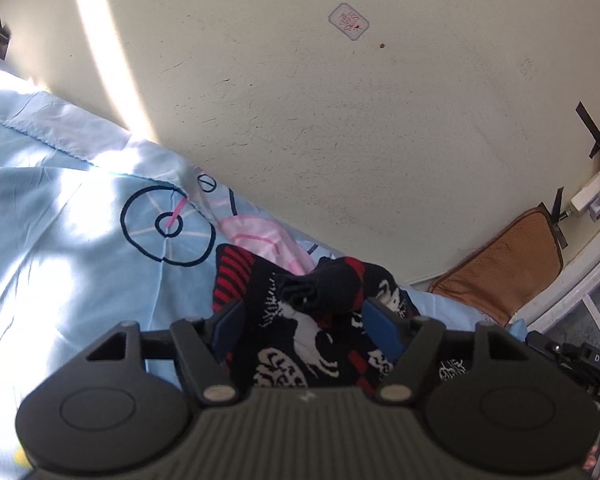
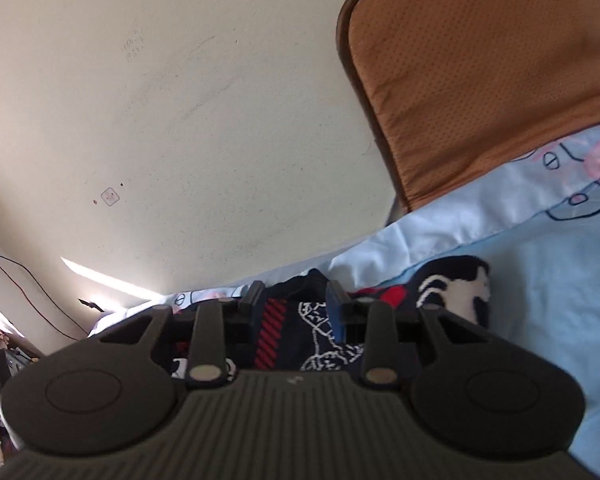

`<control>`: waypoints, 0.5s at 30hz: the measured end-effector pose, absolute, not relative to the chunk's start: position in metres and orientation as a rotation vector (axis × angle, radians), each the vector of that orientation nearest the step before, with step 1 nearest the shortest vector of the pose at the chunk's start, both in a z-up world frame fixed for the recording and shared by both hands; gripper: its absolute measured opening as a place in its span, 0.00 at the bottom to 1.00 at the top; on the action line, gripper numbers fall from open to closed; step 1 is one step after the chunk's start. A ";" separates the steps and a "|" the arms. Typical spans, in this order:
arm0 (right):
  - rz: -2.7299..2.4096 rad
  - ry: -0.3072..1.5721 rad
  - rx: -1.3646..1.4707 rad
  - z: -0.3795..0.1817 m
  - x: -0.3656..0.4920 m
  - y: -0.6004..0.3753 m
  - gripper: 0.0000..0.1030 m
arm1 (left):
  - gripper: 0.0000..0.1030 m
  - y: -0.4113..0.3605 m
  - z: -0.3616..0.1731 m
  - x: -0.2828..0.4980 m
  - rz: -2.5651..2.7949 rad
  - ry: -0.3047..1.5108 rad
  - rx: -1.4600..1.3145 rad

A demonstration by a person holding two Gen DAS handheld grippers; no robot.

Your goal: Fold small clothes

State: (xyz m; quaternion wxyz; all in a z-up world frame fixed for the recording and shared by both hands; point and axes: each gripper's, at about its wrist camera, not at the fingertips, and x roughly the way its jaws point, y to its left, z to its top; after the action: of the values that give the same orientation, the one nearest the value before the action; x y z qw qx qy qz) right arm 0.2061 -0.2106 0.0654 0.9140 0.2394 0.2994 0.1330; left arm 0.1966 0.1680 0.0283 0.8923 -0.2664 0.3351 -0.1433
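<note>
A small dark knitted garment (image 1: 308, 320) with red stripes and white figures lies bunched on a light blue bedsheet (image 1: 60, 240). My left gripper (image 1: 306, 312) is open, its blue-padded fingers on either side of a raised black fold of the garment. In the right wrist view the same garment (image 2: 452, 288) lies on the sheet (image 2: 540, 280). My right gripper (image 2: 296, 296) is open, its fingers over the garment's red-striped part, with cloth between them.
A cream wall (image 1: 340, 120) rises just behind the bed. A brown cushion (image 2: 480, 80) leans on the wall at the bed's end, also in the left wrist view (image 1: 504, 264). A white plug block (image 1: 592, 196) and black tape are on the wall.
</note>
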 end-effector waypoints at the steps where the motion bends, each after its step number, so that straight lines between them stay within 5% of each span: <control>1: 0.286 0.620 0.466 0.065 0.202 -0.209 0.38 | 0.76 0.163 0.028 0.196 -0.292 0.693 -0.539; 15: 0.603 0.629 -0.131 0.020 0.255 0.004 0.45 | 0.74 0.194 0.014 0.209 -0.236 0.726 -0.655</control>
State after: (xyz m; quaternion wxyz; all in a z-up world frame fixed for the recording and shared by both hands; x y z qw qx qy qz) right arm 0.2547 0.0038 0.0205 0.9045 -0.0633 0.3045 0.2919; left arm 0.2087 0.1936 0.0140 0.8762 -0.3137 0.3480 -0.1129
